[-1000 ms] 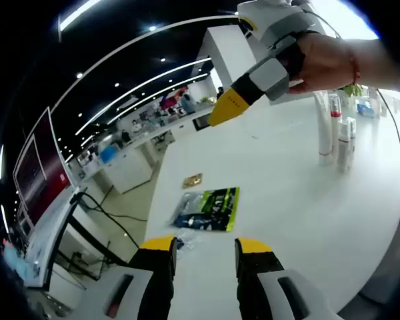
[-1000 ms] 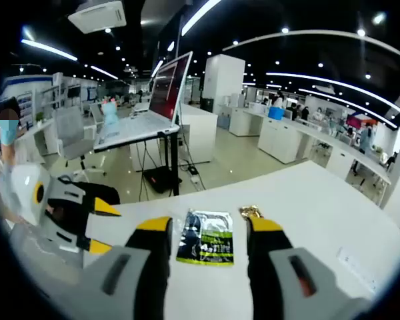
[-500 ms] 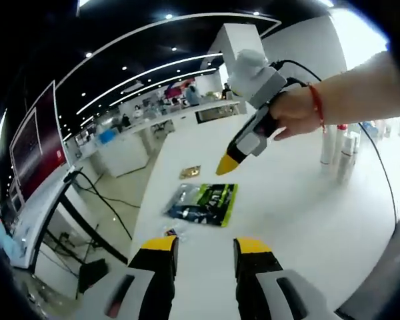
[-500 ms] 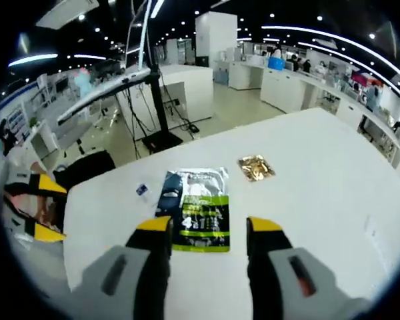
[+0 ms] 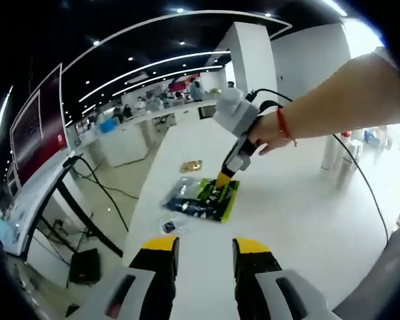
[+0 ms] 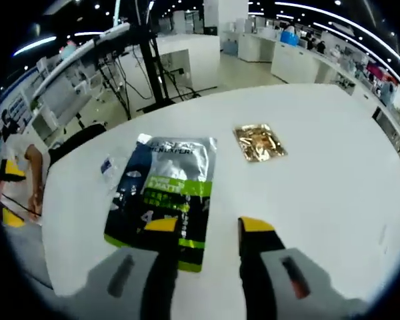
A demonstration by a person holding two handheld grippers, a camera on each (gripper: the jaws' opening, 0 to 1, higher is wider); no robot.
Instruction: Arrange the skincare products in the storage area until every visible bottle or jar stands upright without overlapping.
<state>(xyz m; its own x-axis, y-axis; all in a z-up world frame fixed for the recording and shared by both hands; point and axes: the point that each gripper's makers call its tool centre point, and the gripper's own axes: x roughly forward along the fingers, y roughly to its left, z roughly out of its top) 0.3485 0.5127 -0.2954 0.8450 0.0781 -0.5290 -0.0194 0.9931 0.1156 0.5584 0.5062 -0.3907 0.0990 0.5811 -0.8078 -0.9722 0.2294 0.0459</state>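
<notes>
The right gripper point(image 6: 203, 227), jaws apart, hovers over the near edge of the flat sachet point(image 6: 163, 193); its long axis runs away. The left gripper point(image 5: 202, 245), parted, sits farther off.

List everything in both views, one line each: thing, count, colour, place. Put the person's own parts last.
Table: one, white, under everything.
Sachet pack: one, flat, silver, dark blue and green, lying on the table under the right gripper's jaw tips.
Gold foil packet: one, gold, flat on the table beyond the sachet pack.
Small wrapper: one, clear with a blue mark, beside the sachet pack near the table edge.
Bottles: at least two, white, upright at the table's far side in the left gripper view.
Left gripper: one, grey with yellow tips, open, above bare table.
Right gripper: one, grey with yellow tips, open over the sachet pack.
Hand: one, red cord at its wrist, holding the right gripper.
</notes>
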